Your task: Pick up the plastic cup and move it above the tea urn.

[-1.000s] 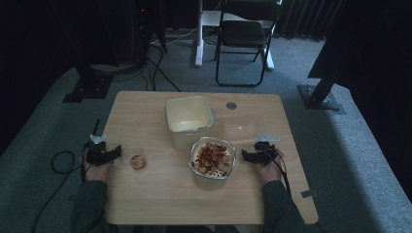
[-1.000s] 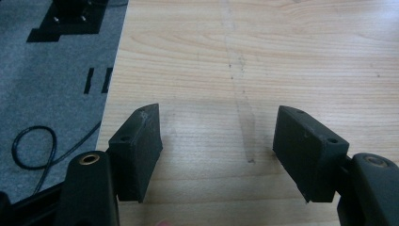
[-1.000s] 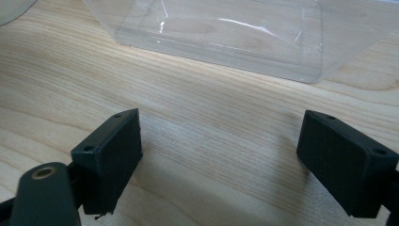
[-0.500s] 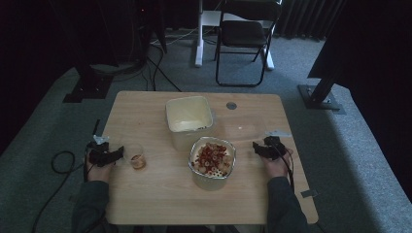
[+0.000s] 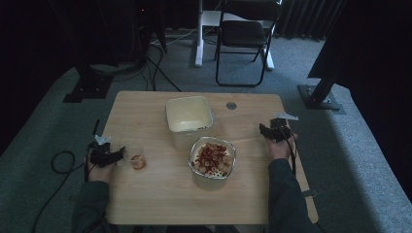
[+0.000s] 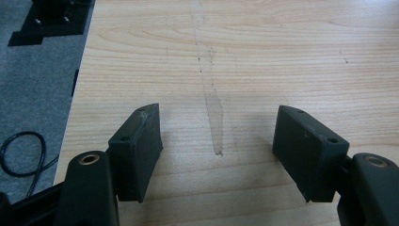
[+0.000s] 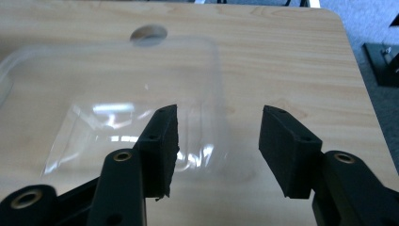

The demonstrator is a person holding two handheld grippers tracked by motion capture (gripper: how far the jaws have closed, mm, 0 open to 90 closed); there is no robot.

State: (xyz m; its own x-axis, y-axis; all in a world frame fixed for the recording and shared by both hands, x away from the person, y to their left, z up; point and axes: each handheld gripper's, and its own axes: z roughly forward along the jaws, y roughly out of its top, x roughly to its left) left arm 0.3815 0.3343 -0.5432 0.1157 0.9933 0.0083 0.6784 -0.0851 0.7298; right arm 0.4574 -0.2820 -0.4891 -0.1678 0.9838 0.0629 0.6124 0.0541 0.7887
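Item: clear plastic lid [image 7: 136,108], lying flat on the wooden table [image 5: 145,194], just ahead of my right gripper [image 7: 219,141]; glossy, see-through, rounded corners, raised rim. I judge it belongs on a tub.

Right gripper: jaws apart, empty, one jaw over the lid's near corner. Left gripper [image 6: 219,150]: jaws apart, empty, above bare wood, just beside a small glass cup [image 5: 137,158].

Also present: cereal-filled tub [image 5: 212,160]; empty cream tub [image 5: 188,116].

Handling: I would pinch the rim edge squarely; thin plastic probably slips.
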